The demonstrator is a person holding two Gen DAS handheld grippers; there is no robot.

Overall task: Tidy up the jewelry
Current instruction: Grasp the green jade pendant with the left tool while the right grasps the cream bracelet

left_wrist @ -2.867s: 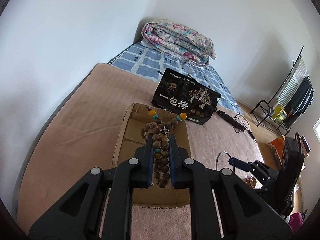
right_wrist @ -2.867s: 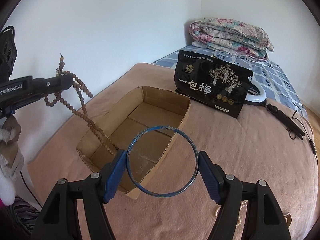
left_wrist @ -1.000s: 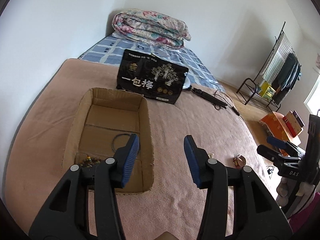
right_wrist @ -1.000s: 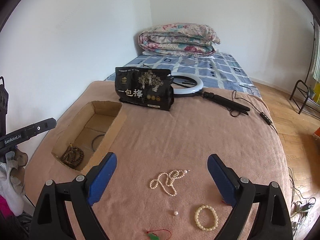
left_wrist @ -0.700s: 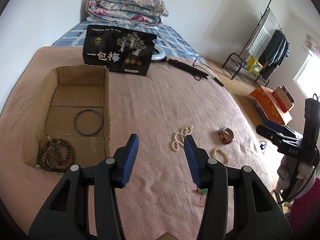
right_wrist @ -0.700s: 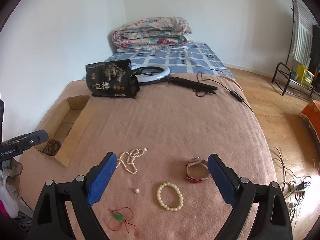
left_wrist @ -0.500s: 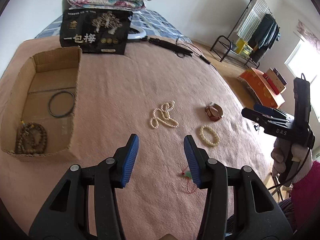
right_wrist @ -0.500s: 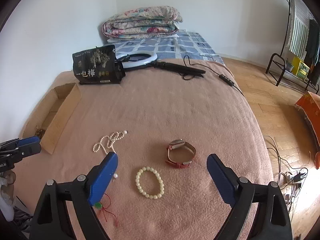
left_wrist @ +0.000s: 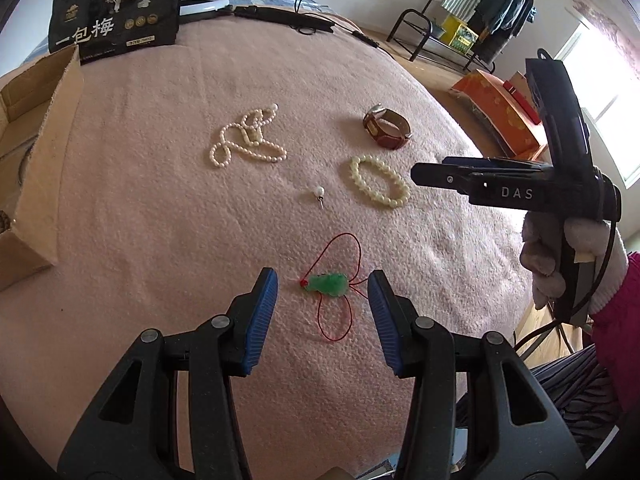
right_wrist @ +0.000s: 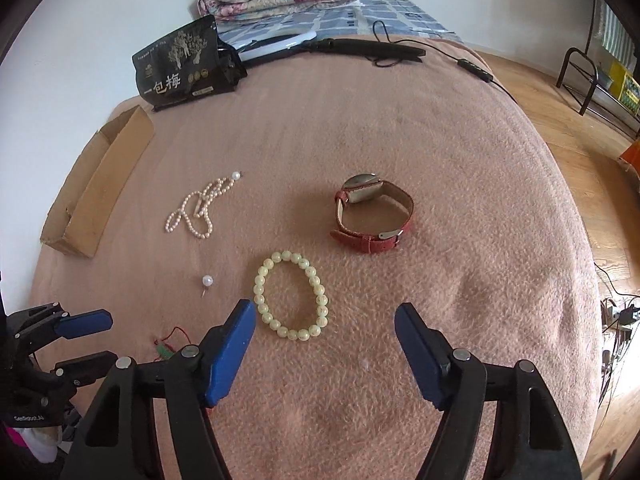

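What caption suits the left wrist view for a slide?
Open left gripper over a green pendant on a pink blanket.

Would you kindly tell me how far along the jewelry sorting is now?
Done: a dark ring and brown beads lie in the cardboard box. In hand: nothing; the open left gripper brackets the green pendant on red cord; the right gripper, jaws just closing, empty, faces the pale bead bracelet. Left: pearl necklace, loose pearl, red watch.
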